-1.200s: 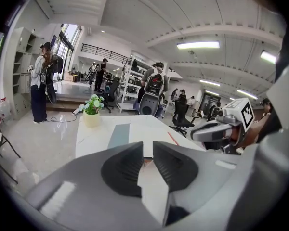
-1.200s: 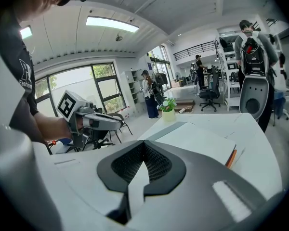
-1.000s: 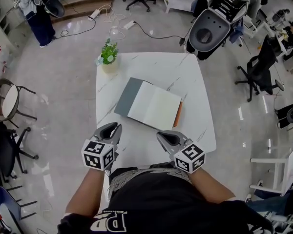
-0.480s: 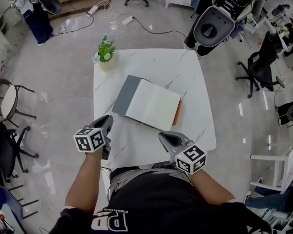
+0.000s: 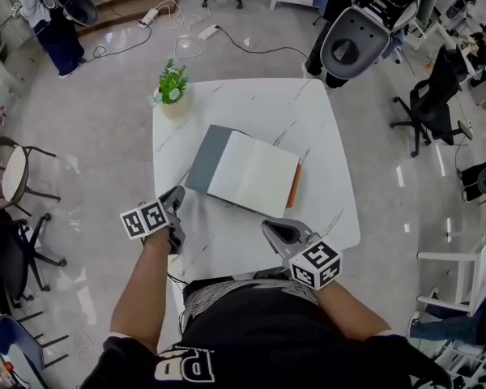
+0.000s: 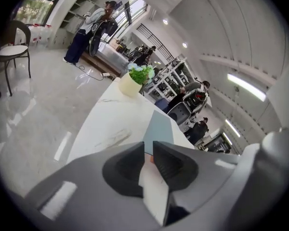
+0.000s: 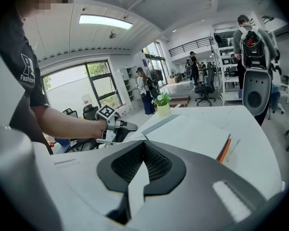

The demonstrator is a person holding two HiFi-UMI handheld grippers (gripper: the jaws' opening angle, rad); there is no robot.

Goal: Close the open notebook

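Nearest us, two grippers over the near edge of one table (image 5: 312, 116). The right gripper (image 5: 266, 226) has its tips together and is empty. The left gripper (image 5: 177, 194) has its tips a narrow gap apart with nothing between them, and it sits near the notebook's left corner. One notebook (image 5: 255, 173) lies open and flat mid-table. Its long axis runs far-left to near-right, grey cover leftward, orange edge rightward. One plant (image 5: 172, 83) stands at the far-left corner.

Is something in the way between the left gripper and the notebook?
No. Only bare table lies between the left gripper and the open notebook; the plant stands off at the far corner.
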